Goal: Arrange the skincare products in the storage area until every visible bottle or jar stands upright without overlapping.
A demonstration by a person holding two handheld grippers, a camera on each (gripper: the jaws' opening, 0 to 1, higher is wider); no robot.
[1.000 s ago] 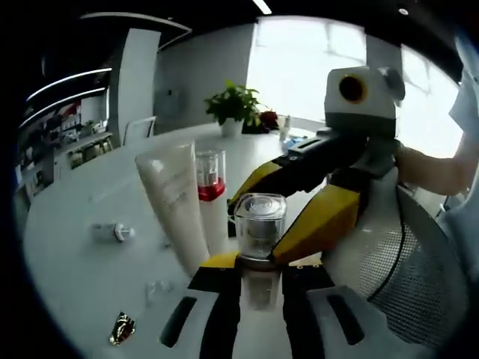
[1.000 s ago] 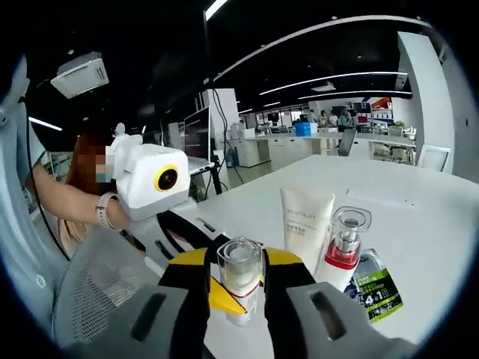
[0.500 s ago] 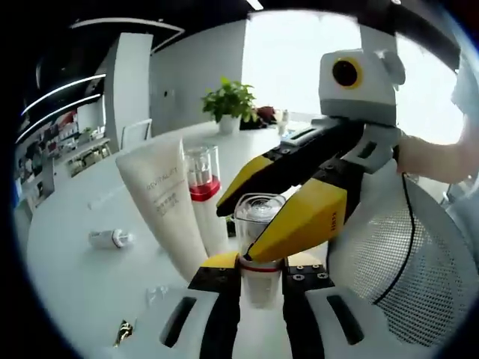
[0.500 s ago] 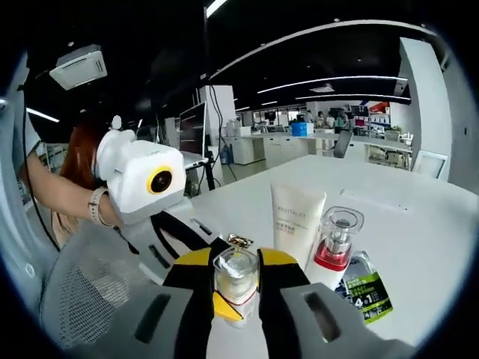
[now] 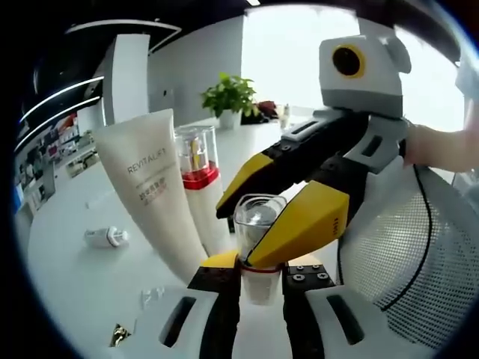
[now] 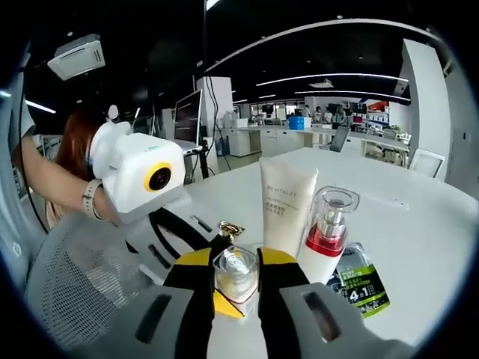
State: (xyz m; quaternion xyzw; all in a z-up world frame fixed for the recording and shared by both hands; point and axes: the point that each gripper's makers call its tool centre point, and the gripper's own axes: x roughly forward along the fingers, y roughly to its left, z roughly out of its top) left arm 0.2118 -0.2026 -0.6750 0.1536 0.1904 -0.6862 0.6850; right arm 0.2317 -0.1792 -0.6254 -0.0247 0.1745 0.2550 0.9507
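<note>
A small bottle (image 5: 258,224) with a clear cap and red band stands between my left gripper's (image 5: 260,265) black jaws, which are shut on its body. My right gripper (image 5: 241,233) comes in from the right, its yellow jaws shut around the same bottle's cap. In the right gripper view the small bottle (image 6: 236,271) sits between my right gripper's (image 6: 236,262) yellow tips, and my left gripper (image 6: 221,296) reaches in from the left. A white tube (image 5: 153,187) (image 6: 284,203) and a red-banded pump bottle (image 5: 198,179) (image 6: 327,230) stand upright close behind.
A tiny bottle (image 5: 102,237) lies on the white table (image 5: 67,269). A green-black sachet (image 6: 361,281) lies beside the pump bottle, and a gold-wrapped item (image 6: 230,227) lies nearby. A mesh chair (image 5: 408,247) is at the table's edge. A potted plant (image 5: 228,93) stands far back.
Both views have drawn nearer to the tube and pump bottle, which look larger now. Both grippers have stayed shut on the small bottle.
</note>
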